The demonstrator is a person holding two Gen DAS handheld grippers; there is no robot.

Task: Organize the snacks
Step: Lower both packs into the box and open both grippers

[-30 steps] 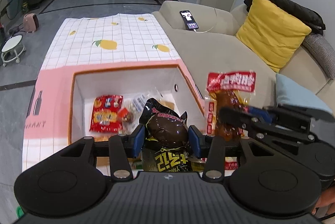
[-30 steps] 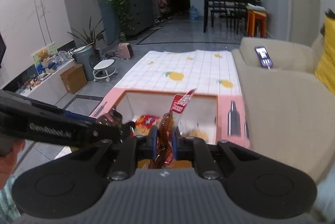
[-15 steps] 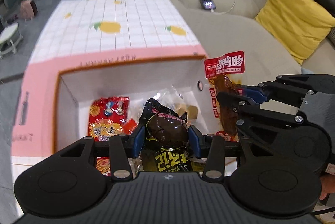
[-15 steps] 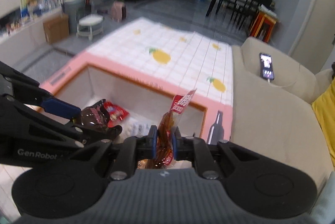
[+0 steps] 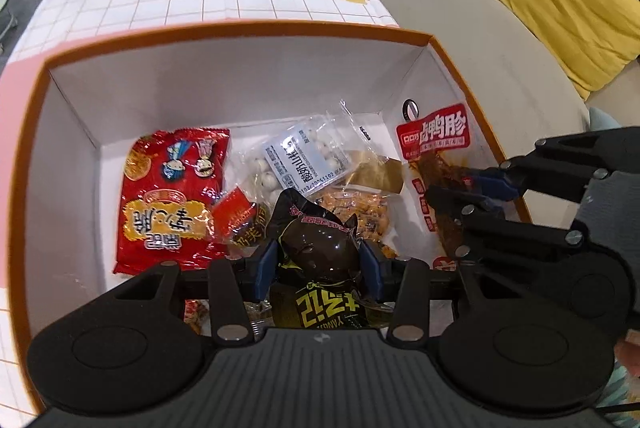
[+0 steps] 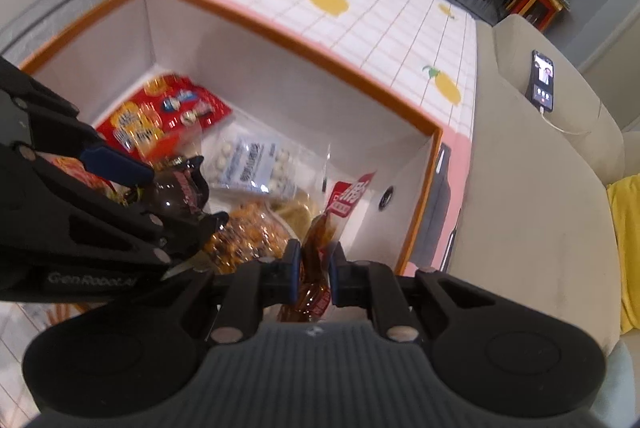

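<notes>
Left gripper (image 5: 318, 264) clamped on dark pouch (image 5: 320, 248), above box (image 5: 240, 27) middle. Right gripper (image 6: 313, 274) pinching red-label pack (image 6: 320, 240) at box's 3 o'clock wall. Risk: pack snags rim (image 6: 420, 195); grippers collide.

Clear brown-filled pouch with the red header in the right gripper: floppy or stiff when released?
Likely floppy: the clear brown pouch with red header bends above the right gripper. Glossy film, probably slippery. Looks light; should land flat among the snacks in the white orange-rimmed box.
</notes>
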